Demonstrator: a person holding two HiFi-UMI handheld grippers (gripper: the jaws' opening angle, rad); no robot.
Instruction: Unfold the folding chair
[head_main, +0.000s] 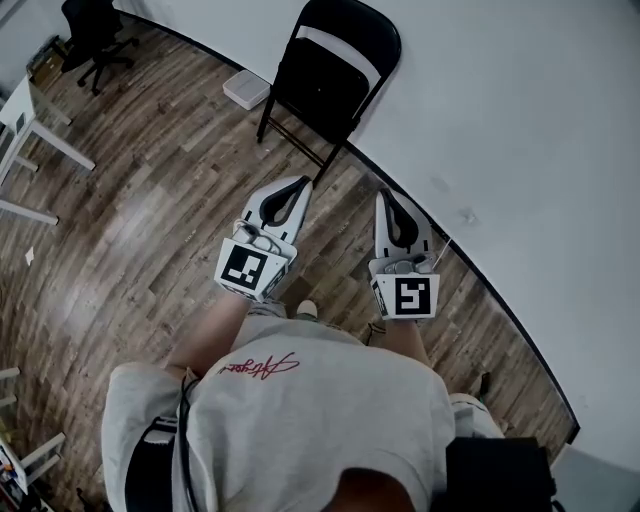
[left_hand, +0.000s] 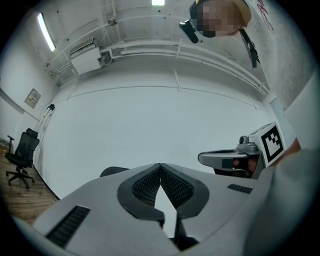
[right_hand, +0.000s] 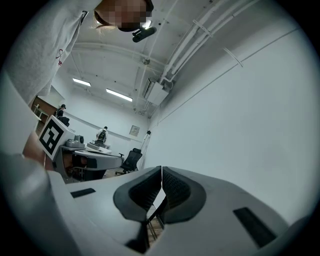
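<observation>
Black metal folding chair (head_main: 335, 75) leans folded against white wall (head_main: 520, 120), ahead of left gripper (head_main: 300, 185) and right gripper (head_main: 386, 195), untouched. Both grippers' jaws pressed together, empty, held level side by side, likely readied for approach. Grey-brown wood-plank floor (head_main: 150, 200) underfoot; black office chair (head_main: 95, 35) far beyond left gripper.

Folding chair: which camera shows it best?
Head view: the whole folding chair leans against the wall. Left gripper view catches just a dark edge, probably its top; right gripper view, only thin dark bars.
</observation>
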